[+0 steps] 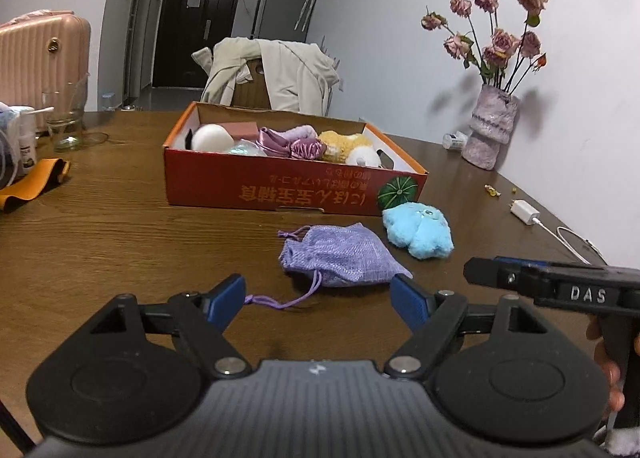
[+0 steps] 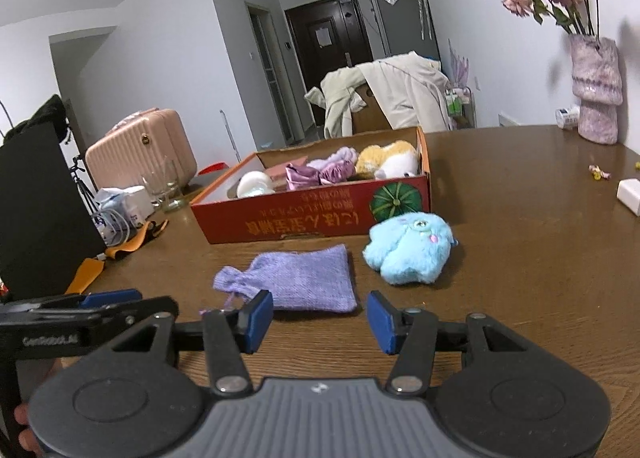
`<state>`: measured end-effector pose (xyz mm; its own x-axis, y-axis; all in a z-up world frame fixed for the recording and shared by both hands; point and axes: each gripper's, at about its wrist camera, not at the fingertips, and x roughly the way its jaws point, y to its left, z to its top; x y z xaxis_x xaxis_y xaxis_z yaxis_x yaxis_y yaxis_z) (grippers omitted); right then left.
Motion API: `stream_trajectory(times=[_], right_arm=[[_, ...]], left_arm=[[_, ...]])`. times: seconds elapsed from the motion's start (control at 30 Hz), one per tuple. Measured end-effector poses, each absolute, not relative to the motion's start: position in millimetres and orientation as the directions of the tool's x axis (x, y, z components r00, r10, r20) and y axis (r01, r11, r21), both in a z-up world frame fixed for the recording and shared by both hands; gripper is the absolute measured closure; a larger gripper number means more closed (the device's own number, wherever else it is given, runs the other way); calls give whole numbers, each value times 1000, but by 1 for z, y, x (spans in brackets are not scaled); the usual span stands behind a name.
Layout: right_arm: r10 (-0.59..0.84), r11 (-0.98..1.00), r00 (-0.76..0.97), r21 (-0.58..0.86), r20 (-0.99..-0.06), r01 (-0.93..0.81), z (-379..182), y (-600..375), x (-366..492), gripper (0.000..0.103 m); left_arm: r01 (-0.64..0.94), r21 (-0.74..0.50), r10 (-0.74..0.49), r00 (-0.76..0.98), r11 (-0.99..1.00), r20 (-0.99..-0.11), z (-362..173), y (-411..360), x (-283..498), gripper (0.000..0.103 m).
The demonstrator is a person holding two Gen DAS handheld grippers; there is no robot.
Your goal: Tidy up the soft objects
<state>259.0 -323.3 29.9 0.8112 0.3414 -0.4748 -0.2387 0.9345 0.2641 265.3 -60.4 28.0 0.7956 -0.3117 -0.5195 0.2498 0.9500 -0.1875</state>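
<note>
A purple drawstring pouch [image 1: 340,258] lies on the brown table in front of a red cardboard box [image 1: 280,186]; it also shows in the right wrist view [image 2: 304,278]. A light blue plush toy [image 1: 418,228] lies to the pouch's right, next to the box [image 2: 320,218], and shows in the right wrist view [image 2: 410,250]. The box holds several soft things: a white ball, purple satin items, a yellow plush [image 2: 386,162]. My left gripper [image 1: 320,298] is open and empty just before the pouch. My right gripper [image 2: 320,316] is open and empty, just short of the pouch.
A vase of dried roses [image 1: 490,130] stands by the right wall. A white charger with cable [image 1: 526,212] lies at the right. A glass [image 1: 66,118], bottles and an orange strap [image 1: 34,182] sit at the left. A chair draped with a jacket [image 1: 276,74] stands behind the table.
</note>
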Motion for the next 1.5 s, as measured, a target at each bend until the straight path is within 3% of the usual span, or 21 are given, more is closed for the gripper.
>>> stream_trajectory(times=[0.3, 0.4, 0.57, 0.73, 0.97, 1.2, 1.43, 1.5], right_arm=[[359, 928, 782, 284, -510, -241, 14, -315, 305, 52], [370, 923, 771, 299, -519, -242, 7, -309, 327, 52], [375, 920, 760, 311, -531, -237, -1, -301, 358, 52], [376, 923, 753, 293, -540, -251, -8, -290, 372, 52], [410, 910, 726, 297, -552, -288, -13, -283, 375, 87], [434, 899, 712, 317, -551, -303, -10, -279, 365, 95], [485, 874, 693, 307, -533, -376, 9, -276, 314, 88], [497, 867, 704, 324, -508, -378, 14, -282, 306, 73]], left_arm=[[217, -204, -295, 788, 955, -541, 11, -74, 312, 24], [202, -246, -308, 773, 948, -555, 4, -71, 329, 35], [205, -312, -355, 741, 928, -570, -10, -65, 349, 70], [186, -339, -361, 726, 922, -585, -18, -58, 359, 75], [187, -352, -373, 714, 917, -592, -23, -55, 365, 76], [196, -336, -368, 717, 921, -591, -18, -56, 352, 78], [268, -346, -430, 686, 899, -587, -12, -37, 304, 80], [275, -337, -430, 680, 900, -594, -13, -27, 292, 80]])
